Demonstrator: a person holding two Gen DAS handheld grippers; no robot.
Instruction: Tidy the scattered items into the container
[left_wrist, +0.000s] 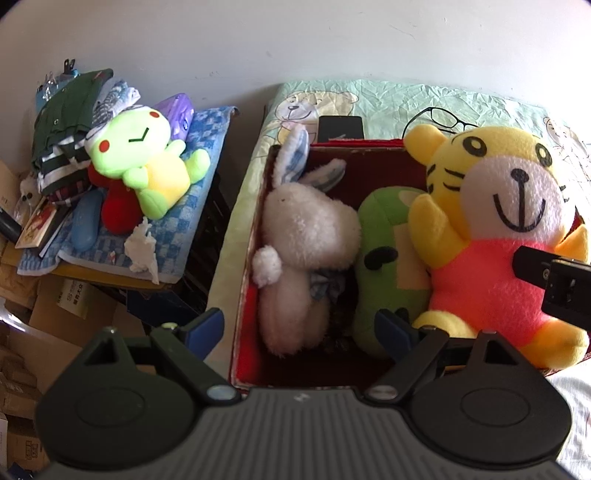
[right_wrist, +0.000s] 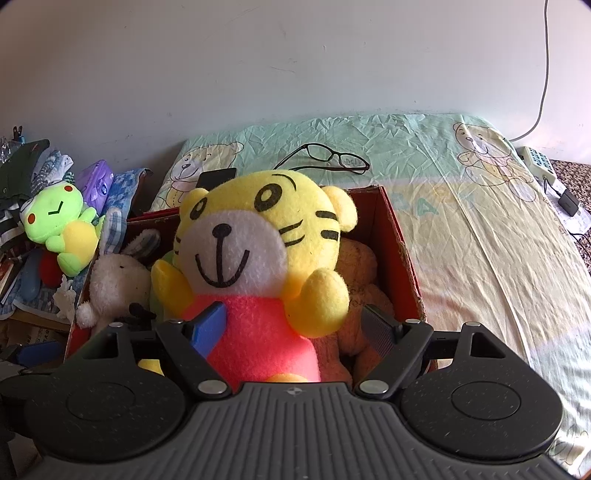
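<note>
Right wrist view: right gripper, jaws apart around tiger plush, upright atop red box contents. Left gripper spread, empty, over box's near-left corner. Step judged: release; next, withdraw clear.

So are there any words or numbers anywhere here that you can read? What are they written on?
None can be read for sure.
Cardboard box: dark print, too blurred.
Purple pack: blue label, too small.
Sheet: faint pale letters, too washed out.
Keypad: marks on the buttons, too small.
</note>
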